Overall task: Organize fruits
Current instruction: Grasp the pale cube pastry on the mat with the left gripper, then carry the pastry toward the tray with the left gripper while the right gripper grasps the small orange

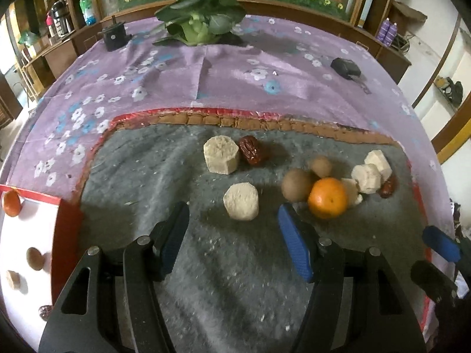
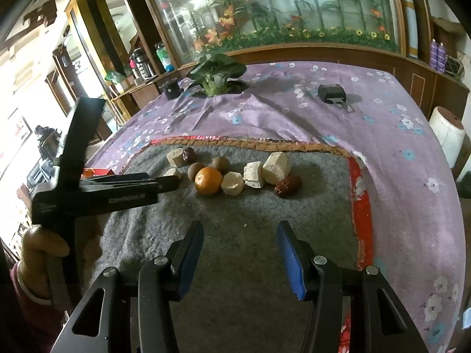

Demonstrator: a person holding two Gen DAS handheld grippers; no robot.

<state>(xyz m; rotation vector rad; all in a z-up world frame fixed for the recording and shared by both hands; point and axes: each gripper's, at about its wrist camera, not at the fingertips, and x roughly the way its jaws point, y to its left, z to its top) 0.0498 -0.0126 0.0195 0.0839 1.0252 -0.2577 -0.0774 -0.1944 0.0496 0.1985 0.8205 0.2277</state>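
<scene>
Purple flowered cloth (image 1: 235, 70) covers the surface, and on it lies a grey mat (image 1: 229, 264) with a red and brown border, filling the lower half of both views. At the top of both frames runs a wooden cabinet (image 2: 294, 50) with glass painted in flowers. A leafy vegetable (image 1: 200, 20) sits top centre on the cloth, a small black box (image 1: 113, 35) to its left, another black item (image 1: 344, 67) upper right.

My left gripper (image 1: 232, 214) points steeply down at the mat, jaws wide, nothing between them; a pale chunk (image 1: 241, 201) lies just ahead of the gap. In the right view that tool comes in from the left, a hand (image 2: 41, 250) gripping it low left. My right gripper (image 2: 240, 232) tilts down too, jaws moderately apart and empty, over bare mat.

The fruit is mid-frame on the mat: an orange (image 1: 327, 197) touching a brown round fruit (image 1: 295, 184), a second brown one (image 1: 321, 166) behind, a date (image 1: 250, 150) against a bigger pale block (image 1: 220, 158), more pale pieces (image 1: 371, 170) and another date (image 1: 388, 188) to the right.

Far left in the left view, a white tray (image 1: 35, 235) with a red rim holds an orange piece (image 1: 11, 203), a brown fruit (image 1: 35, 259), a pale bit (image 1: 13, 279) and a dark one (image 1: 44, 311).
</scene>
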